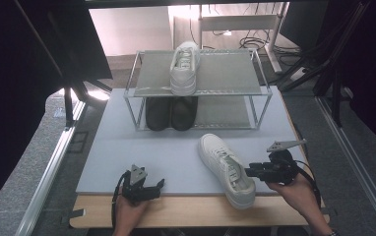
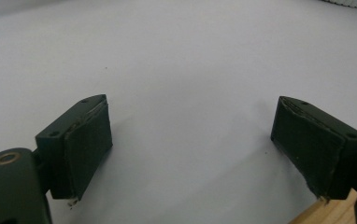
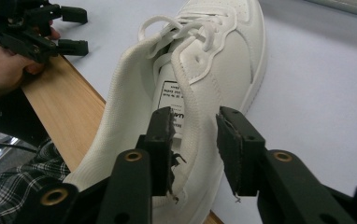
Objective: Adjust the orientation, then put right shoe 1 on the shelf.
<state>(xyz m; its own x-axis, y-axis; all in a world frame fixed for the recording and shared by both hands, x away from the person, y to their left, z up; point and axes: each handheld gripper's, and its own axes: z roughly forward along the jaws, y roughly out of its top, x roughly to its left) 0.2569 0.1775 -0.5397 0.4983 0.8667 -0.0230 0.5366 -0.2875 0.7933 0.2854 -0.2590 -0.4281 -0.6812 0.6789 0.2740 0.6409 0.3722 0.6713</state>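
A white sneaker [image 1: 223, 164] lies on the grey mat [image 1: 141, 147] at the front right, toe pointing toward the rack and heel over the wooden table edge [image 1: 186, 211]. My right gripper [image 1: 247, 171] comes at it from the right. In the right gripper view, the right gripper [image 3: 195, 126] has one jaw inside the sneaker [image 3: 223, 46] and one outside, pinching the collar wall. My left gripper [image 1: 160, 183] rests at the front left, open over bare mat. Nothing lies between the jaws of the left gripper [image 2: 193, 100].
A two-shelf metal rack [image 1: 225, 73] stands at the back of the mat. A matching white sneaker [image 1: 185, 69] sits on its top shelf, and a pair of black shoes [image 1: 171, 113] sits on the lower shelf. Chairs and cables lie beyond the table.
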